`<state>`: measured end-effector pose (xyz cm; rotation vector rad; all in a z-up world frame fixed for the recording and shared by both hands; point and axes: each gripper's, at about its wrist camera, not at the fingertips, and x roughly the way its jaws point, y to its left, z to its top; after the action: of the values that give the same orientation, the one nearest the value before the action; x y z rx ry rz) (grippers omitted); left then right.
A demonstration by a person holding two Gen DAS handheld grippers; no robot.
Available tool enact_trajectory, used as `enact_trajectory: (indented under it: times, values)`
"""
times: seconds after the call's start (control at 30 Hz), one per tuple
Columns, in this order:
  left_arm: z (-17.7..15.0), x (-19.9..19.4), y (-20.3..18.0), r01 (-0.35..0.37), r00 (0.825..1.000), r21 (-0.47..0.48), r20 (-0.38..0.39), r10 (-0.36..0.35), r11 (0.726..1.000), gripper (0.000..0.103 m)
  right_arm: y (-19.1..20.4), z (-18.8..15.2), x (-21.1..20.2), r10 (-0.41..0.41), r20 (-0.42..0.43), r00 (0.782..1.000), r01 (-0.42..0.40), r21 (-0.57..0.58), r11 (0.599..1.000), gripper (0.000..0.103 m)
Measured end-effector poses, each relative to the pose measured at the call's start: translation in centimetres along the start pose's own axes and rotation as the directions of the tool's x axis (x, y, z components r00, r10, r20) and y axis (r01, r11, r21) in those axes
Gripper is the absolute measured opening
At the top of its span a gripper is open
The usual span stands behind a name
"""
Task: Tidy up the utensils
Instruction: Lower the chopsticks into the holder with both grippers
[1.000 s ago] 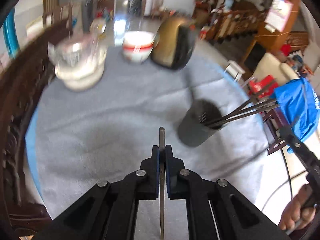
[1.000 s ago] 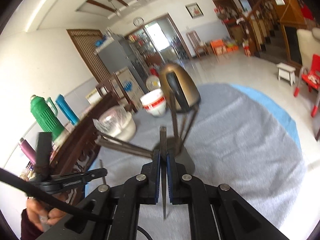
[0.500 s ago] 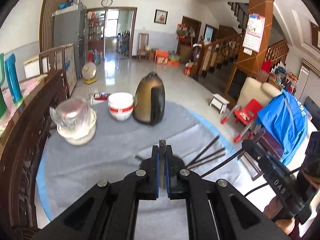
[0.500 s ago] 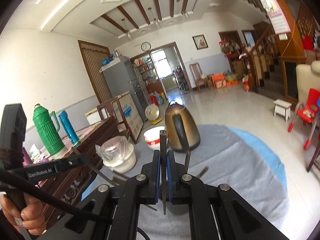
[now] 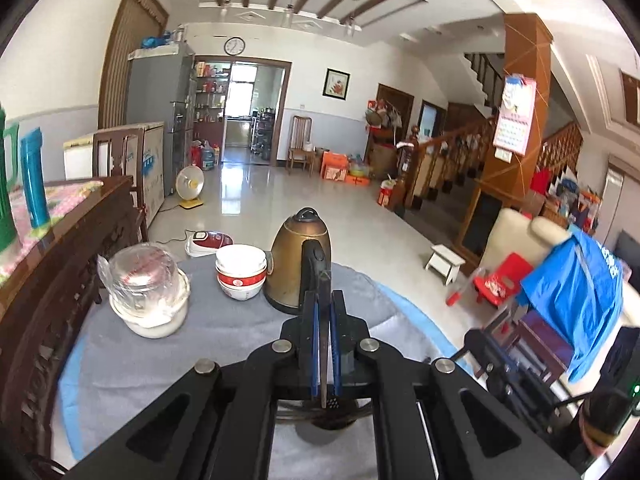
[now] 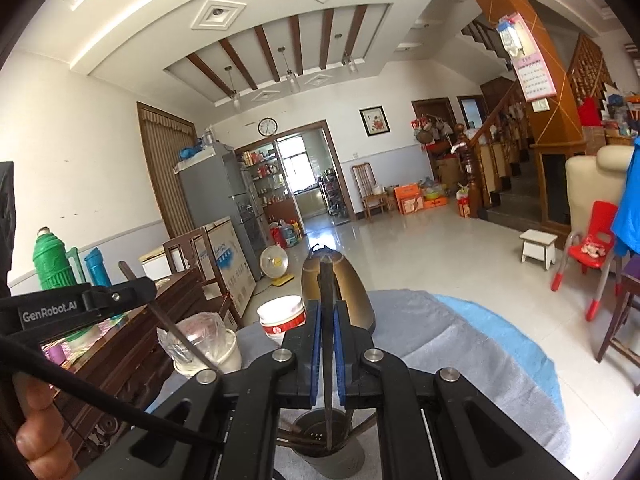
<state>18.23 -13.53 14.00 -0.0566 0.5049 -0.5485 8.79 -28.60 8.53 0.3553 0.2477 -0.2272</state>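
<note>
Above the grey tabletop (image 6: 460, 344), the right hand-held gripper (image 6: 328, 344) is pinching a chopstick (image 6: 326, 280) lengthwise, its lower end reaching into the dark utensil holder (image 6: 320, 440) directly below. The left hand-held gripper (image 5: 324, 320) is likewise clamping another chopstick (image 5: 324, 280), just beside.

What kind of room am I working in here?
Most likely the open living and dining hall of a family home: a cloth-covered round table with a kettle and stacked bowls, a staircase to an upper floor, and a fridge beside a kitchen doorway.
</note>
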Motion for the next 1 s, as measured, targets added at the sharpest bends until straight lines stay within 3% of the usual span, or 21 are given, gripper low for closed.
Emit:
enact_trajectory:
  times: [0.17,0.33,0.57,0.93,1.0]
  values:
    - [-2.2,3.2,1.0,-0.019,0.999,-0.03,-0.029,0.018,0.999,0.005,-0.9,-1.7,1.9,-0.019,-0.06,0.998,0.019,0.011,1.0,0.007]
    - [-4.0,4.7,0.7,-0.053,0.996,0.012,-0.074,0.053,0.999,0.005,-1.9,-2.7,2.9,-0.012,-0.122,0.993,0.016,0.031,0.999,0.007]
    - [-5.7,4.5,-0.4,-0.126,0.986,0.129,-0.089,0.138,0.984,0.007,-3.0,-3.6,3.1,0.018,-0.167,0.986,-0.005,0.08,0.997,0.009]
    - [-7.0,3.4,-0.4,-0.193,0.974,0.195,-0.082,0.212,0.962,0.009,-2.8,-4.1,2.8,0.039,-0.175,0.984,-0.023,0.092,0.995,0.009]
    - [-7.1,3.2,-0.5,-0.203,0.972,0.206,-0.079,0.223,0.957,0.021,-2.8,-4.1,2.6,0.048,-0.179,0.983,-0.031,0.098,0.995,0.009]
